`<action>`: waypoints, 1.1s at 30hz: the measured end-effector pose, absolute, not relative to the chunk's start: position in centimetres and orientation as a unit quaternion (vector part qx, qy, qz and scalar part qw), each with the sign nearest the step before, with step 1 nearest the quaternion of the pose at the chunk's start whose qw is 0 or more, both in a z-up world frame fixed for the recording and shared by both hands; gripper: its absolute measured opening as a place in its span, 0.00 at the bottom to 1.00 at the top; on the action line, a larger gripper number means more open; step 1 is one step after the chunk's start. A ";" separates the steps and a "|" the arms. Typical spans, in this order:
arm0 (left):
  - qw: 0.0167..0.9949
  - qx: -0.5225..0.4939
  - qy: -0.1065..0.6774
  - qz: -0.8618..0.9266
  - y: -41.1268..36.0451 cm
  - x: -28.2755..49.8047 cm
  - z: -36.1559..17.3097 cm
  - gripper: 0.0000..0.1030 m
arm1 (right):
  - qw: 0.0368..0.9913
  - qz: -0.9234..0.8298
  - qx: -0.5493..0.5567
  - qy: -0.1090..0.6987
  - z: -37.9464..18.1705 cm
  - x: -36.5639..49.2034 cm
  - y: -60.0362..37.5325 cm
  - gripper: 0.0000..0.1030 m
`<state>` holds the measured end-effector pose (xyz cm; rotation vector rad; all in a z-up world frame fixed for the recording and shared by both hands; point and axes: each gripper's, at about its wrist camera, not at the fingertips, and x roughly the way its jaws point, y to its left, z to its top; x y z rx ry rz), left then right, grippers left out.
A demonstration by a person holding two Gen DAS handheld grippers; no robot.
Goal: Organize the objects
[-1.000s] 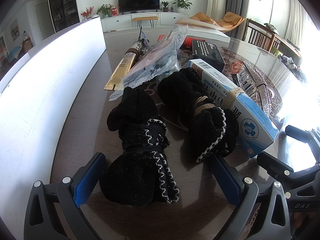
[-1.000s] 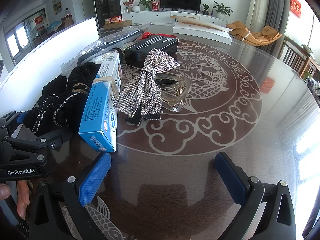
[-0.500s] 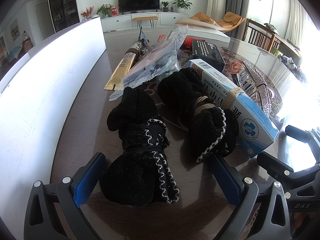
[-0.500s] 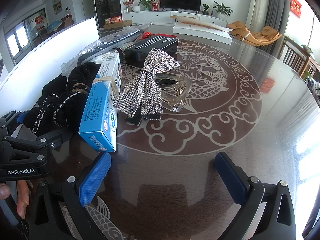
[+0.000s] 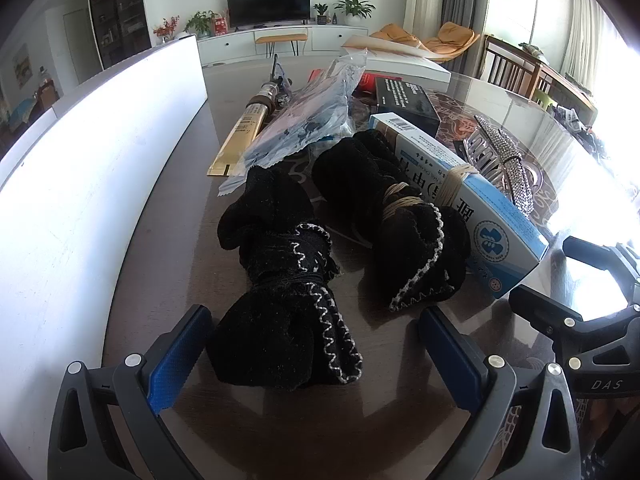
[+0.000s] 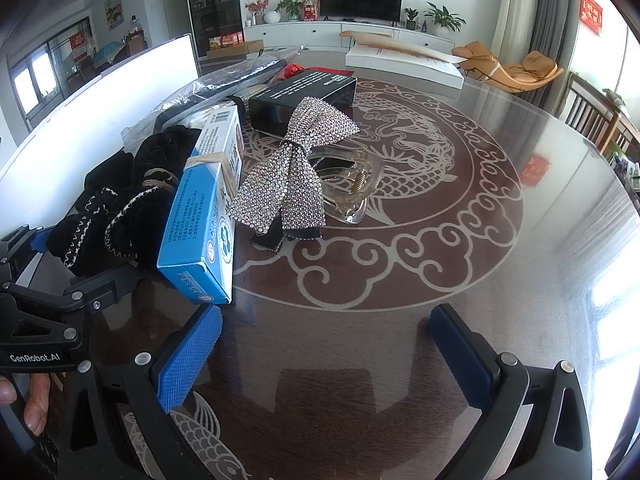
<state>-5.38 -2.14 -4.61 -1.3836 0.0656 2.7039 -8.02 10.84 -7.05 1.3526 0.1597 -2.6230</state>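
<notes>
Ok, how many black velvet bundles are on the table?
2. One black bundle lies between the open left gripper's fingers; the other bundle lies against the blue box. More may be hidden.

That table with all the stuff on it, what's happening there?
A person is tidying up with a gripper in each hand. The left gripper is open around one end of a black cloth bundle but hasn't squeezed it. The right gripper is open over bare table, holding nothing. A second black bundle, a blue box and a sparkly bow clip wait nearby.
</notes>
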 end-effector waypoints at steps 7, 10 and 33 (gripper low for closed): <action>0.063 -0.456 0.007 0.888 -3.4 -3.7 -4.3 1.00 | 0.093 -0.884 0.456 0.054 -7.1 -8.0 10.8 1.00; 0.074 -0.453 -0.038 0.888 -4.8 -3.9 -3.5 1.00 | 0.093 -0.884 0.456 0.054 -7.1 -8.0 10.8 1.00; 0.030 -0.458 -0.005 0.888 -5.1 -2.9 -4.0 0.81 | 0.094 -0.884 0.456 0.053 -7.1 -8.0 10.9 1.00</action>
